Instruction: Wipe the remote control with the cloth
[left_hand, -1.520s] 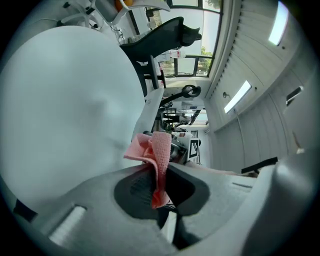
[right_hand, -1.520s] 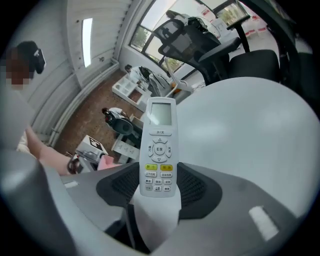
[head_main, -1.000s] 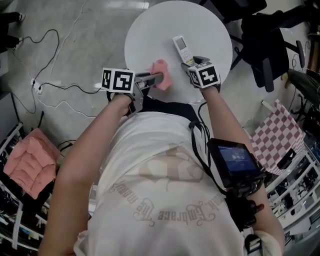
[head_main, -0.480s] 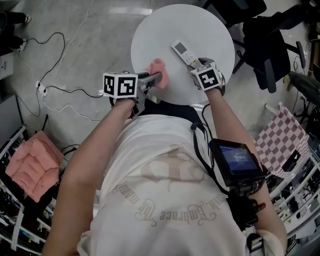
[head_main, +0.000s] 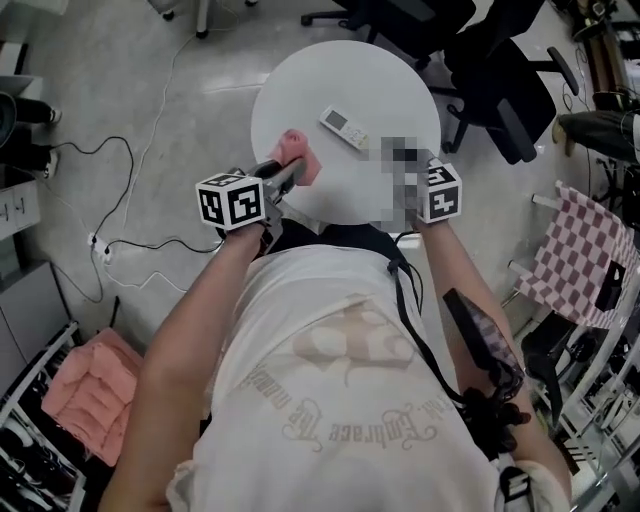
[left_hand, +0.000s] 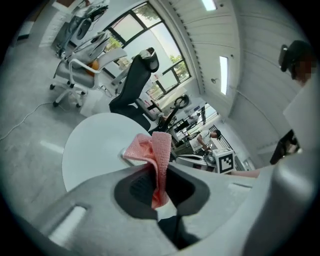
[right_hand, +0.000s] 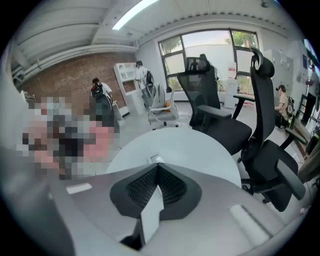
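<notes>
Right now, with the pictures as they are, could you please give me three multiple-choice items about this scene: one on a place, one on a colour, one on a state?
1. Where does the remote control lie?
A) on the round white table
B) on the floor
C) on a chair

2. What colour is the cloth in the left tool?
A) blue
B) pink
C) green

3. How is the right tool?
A) open around the remote control
B) shut on the cloth
C) shut and empty

Answers: 1 A, the head view shows it flat on the table. 2 B, it shows pink, pinched between the left tool's jaws. 3 C, its jaws have just been closing and meet with nothing between them.
</notes>
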